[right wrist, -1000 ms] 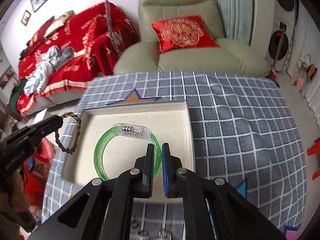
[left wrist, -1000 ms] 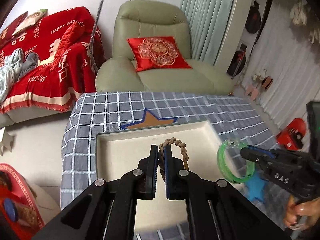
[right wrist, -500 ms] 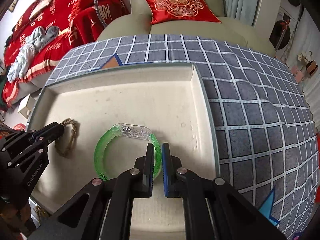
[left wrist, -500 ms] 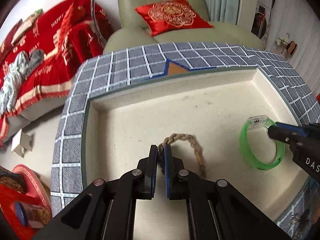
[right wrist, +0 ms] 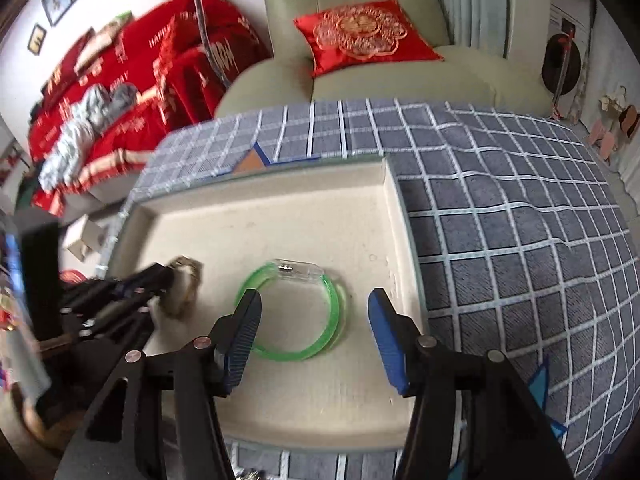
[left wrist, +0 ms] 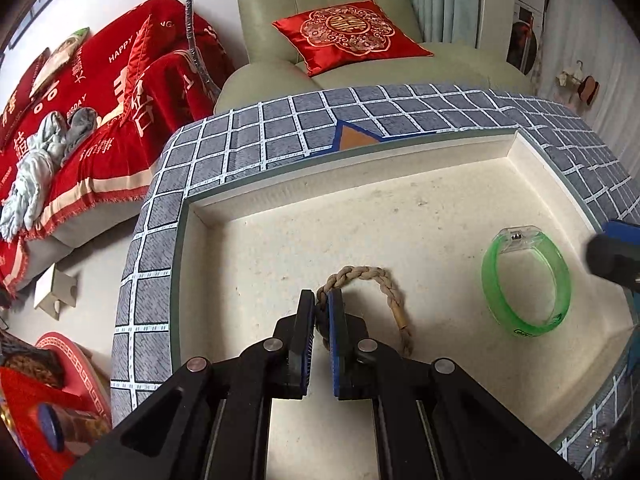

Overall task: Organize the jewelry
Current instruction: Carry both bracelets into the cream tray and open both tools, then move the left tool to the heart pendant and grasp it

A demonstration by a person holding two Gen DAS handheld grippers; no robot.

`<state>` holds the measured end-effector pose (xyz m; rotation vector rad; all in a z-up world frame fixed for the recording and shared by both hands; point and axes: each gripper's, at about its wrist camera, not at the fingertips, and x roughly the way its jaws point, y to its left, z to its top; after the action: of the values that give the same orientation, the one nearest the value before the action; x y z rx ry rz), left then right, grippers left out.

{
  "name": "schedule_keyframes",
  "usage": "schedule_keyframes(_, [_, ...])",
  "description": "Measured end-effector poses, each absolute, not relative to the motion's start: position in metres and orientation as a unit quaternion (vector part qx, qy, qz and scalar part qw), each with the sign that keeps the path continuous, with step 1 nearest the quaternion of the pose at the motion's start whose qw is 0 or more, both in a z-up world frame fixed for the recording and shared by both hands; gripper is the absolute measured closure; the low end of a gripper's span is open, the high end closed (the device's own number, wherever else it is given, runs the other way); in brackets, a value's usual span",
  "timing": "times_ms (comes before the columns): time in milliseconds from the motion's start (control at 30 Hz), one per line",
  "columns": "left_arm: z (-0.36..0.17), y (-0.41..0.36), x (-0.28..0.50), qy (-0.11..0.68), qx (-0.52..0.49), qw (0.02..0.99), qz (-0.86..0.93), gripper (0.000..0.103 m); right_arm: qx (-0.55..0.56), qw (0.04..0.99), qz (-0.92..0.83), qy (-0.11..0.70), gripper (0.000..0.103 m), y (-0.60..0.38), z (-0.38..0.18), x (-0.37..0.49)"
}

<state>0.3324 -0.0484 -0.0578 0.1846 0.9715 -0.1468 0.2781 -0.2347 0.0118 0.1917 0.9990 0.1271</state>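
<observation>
A cream tray (left wrist: 360, 184) lies on the checked tablecloth; it also shows in the right wrist view (right wrist: 280, 200). My left gripper (left wrist: 321, 308) is shut on a tan braided rope bracelet (left wrist: 372, 276), whose loop rests on the tray floor. In the right wrist view the left gripper (right wrist: 168, 276) and the rope bracelet (right wrist: 186, 284) sit at the tray's left. A green translucent bangle (left wrist: 526, 280) with a clear clasp lies flat in the tray's right part. My right gripper (right wrist: 314, 304) is open, its fingers on either side of the bangle (right wrist: 296, 312), apart from it.
The grey-blue checked cloth (right wrist: 500, 240) covers the table around the tray. Small metal jewelry pieces (left wrist: 600, 436) lie on the cloth by the tray's near right corner. A green armchair with a red cushion (left wrist: 348, 32) stands behind the table, a red-covered sofa at the left.
My right gripper has opened and let go of the green bangle, which now lies in the tray. My left gripper has lowered the rope bracelet onto the tray floor, still shut on it.
</observation>
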Motion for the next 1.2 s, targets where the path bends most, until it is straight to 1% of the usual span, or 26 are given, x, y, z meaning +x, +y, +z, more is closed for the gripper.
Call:
schedule_keyframes(67, [-0.056,-0.048,0.333,0.465,0.079,0.879,-0.071,0.080,0.105,0.874,0.063,0.470,0.037,-0.239,0.019,0.267])
schedule_keyframes(133, [-0.053,-0.047,0.332,0.465,0.070,0.879,-0.076,0.080,0.119,0.873,0.064,0.468,0.036,-0.243,0.022,0.259])
schedule_keyframes(167, [-0.053,-0.047,0.331,0.464,0.068,0.880,-0.078,0.068,0.125,0.873,0.064,0.468,0.036,-0.245,0.023,0.254])
schedule_keyframes(200, [-0.051,-0.048,0.330,0.463,0.068,0.880,-0.082,0.014,0.129,0.871,0.063,0.469,0.036,-0.245,0.024,0.249])
schedule_keyframes(233, [-0.048,-0.047,0.328,0.457,0.068,0.884,-0.077,0.000,0.134,0.870,0.064,0.470,0.036,-0.246,0.024,0.246])
schedule_keyframes(267, [-0.042,-0.046,0.323,0.436,0.067,0.895,-0.070,0.000,0.138,0.869,0.066,0.471,0.036,-0.247,0.024,0.242])
schedule_keyframes(333, [-0.032,-0.049,0.318,0.425,0.076,0.899,-0.076,0.000,0.144,0.868,0.069,0.471,0.035,-0.248,0.024,0.234])
schedule_keyframes(367, [-0.029,-0.049,0.317,0.426,0.078,0.898,-0.078,0.000,0.146,0.867,0.069,0.472,0.031,-0.248,0.024,0.231])
schedule_keyframes(433, [-0.020,-0.050,0.312,0.419,0.086,0.901,-0.073,0.000,0.158,0.864,0.074,0.471,0.025,-0.252,0.025,0.223])
schedule_keyframes(500, [-0.007,-0.047,0.301,0.405,0.089,0.907,-0.069,0.000,0.171,0.864,0.081,0.466,0.024,-0.258,0.028,0.213])
schedule_keyframes(567, [0.001,-0.043,0.287,0.396,0.086,0.911,-0.076,0.000,0.186,0.868,0.091,0.451,0.019,-0.264,0.034,0.199])
schedule_keyframes(633, [0.004,-0.036,0.276,0.399,0.080,0.910,-0.078,0.000,0.197,0.871,0.099,0.438,0.017,-0.269,0.037,0.187])
schedule_keyframes(667, [0.006,-0.030,0.266,0.402,0.073,0.910,-0.078,0.000,0.201,0.873,0.099,0.433,0.013,-0.271,0.039,0.181])
schedule_keyframes(733, [0.005,-0.022,0.251,0.406,0.060,0.907,-0.096,0.000,0.210,0.877,0.102,0.420,0.000,-0.275,0.039,0.168])
schedule_keyframes(833, [0.005,-0.009,0.215,0.403,0.045,0.908,-0.104,0.000,0.223,0.877,0.102,0.413,0.000,-0.280,0.036,0.150])
schedule_keyframes(1000, [-0.011,0.008,0.170,0.432,0.011,0.895,-0.112,0.000,0.167,0.863,0.071,0.471,0.000,-0.275,0.015,0.137])
schedule_keyframes(1200, [-0.033,0.001,0.131,0.443,0.046,0.889,-0.102,0.000,0.112,0.856,0.049,0.503,0.000,-0.275,-0.010,0.124])
